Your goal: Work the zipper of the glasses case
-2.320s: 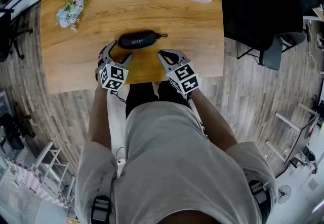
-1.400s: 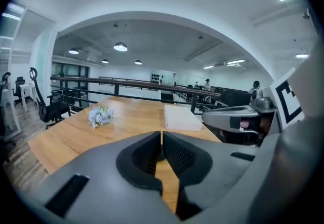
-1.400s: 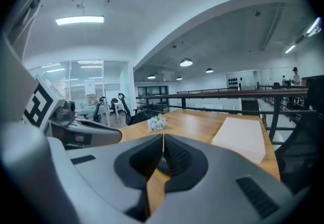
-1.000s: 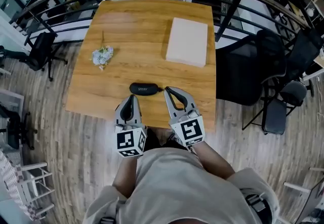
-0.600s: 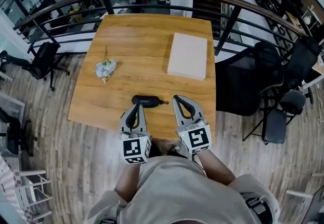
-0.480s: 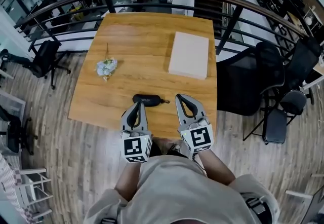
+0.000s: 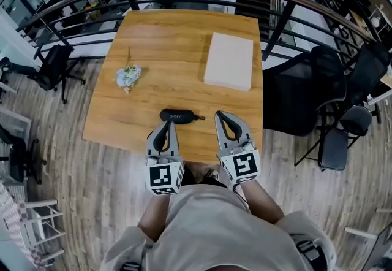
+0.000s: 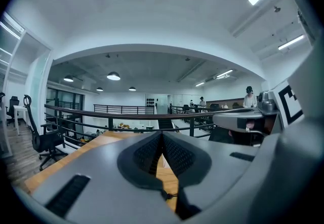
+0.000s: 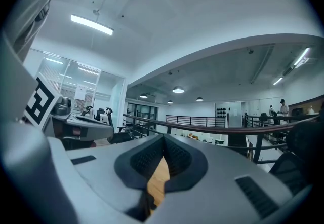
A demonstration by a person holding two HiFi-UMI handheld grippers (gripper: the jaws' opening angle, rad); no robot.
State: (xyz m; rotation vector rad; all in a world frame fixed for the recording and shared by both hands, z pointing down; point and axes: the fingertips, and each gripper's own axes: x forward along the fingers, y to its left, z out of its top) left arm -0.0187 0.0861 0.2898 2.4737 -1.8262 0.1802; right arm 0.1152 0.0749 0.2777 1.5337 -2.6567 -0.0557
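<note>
While you hold both grippers roughly level over the near edge of the worktop [image 7: 171, 49], side by side and pointing away from your body, the left gripper [image 7: 164, 126] and right gripper [image 7: 221, 116] each have their fingers pressed together on nothing. The glasses case [image 7: 175, 116] lies close to that edge, just beyond the left gripper, with its zipper pull [image 7: 197, 118] toward the right gripper.

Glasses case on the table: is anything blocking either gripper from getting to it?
Nothing visible does. Only bare table lies between the glasses case and the two shut, empty grippers: the left gripper by its near side, the right gripper beyond its zipper-pull end. The flower sprig and white box lie farther off.
</note>
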